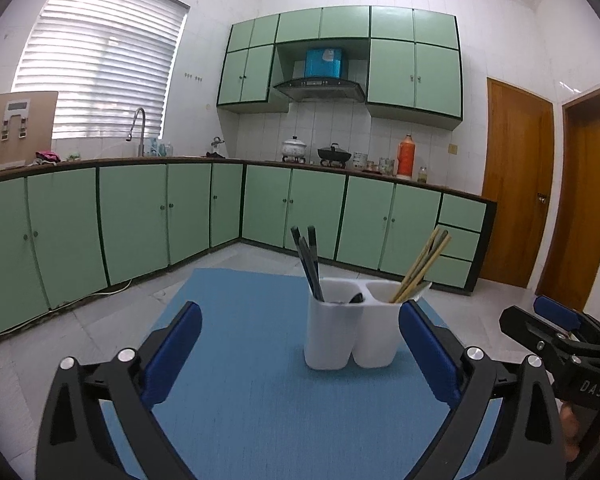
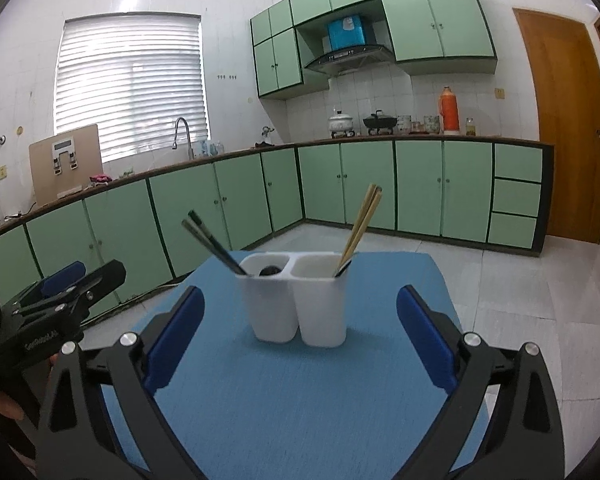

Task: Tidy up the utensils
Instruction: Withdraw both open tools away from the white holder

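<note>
Left wrist view shows the left hand-held gripper (image 1: pixel 300 340) gaping empty before the white holder (image 1: pixel 350 328) on the blue mat (image 1: pixel 240 320) — a dark utensil (image 1: pixel 355 298) inside barely shows, like the right hand-held gripper (image 1: pixel 556 314), half cut off.

One white two-compartment holder (image 2: pixel 300 304) stands on one blue mat (image 2: pixel 300 400). Its left compartment holds three dark chopsticks (image 1: pixel 308 260) and one dark spoon (image 1: pixel 356 298); its right compartment holds at least two bamboo chopsticks (image 2: pixel 362 222).
</note>
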Motion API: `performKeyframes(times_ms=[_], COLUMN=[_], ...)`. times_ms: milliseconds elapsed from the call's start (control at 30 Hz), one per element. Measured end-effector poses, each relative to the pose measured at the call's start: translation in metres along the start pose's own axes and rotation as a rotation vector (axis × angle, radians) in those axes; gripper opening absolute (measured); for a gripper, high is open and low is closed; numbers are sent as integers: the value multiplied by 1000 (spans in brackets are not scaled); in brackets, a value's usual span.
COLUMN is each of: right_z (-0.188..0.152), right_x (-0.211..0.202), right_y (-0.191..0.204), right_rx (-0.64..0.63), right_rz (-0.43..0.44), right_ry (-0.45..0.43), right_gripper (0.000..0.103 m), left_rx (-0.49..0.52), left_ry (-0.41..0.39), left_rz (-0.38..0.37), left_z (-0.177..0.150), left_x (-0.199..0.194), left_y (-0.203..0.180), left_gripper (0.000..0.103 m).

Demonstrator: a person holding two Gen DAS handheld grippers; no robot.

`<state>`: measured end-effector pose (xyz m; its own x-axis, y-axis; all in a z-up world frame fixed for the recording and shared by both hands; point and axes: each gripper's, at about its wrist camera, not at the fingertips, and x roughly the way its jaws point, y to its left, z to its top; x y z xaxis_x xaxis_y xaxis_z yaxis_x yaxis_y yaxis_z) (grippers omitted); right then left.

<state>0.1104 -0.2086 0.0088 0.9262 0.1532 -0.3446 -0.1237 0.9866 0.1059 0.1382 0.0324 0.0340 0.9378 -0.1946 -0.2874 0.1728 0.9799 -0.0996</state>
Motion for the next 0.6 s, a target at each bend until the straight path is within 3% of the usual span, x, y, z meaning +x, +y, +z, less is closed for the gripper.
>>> performKeyframes(times_ms=[600], right_z=[-3], right_x=[-28], right_y=[6], right_rx=[8], right_rz=[6], right_ry=[-17], right_gripper=[94], left_rx=[34], left_ry=[1], left_rz=[4], left_z=[-8], left_x=[-32], left_y=[-11], left_gripper=[97])
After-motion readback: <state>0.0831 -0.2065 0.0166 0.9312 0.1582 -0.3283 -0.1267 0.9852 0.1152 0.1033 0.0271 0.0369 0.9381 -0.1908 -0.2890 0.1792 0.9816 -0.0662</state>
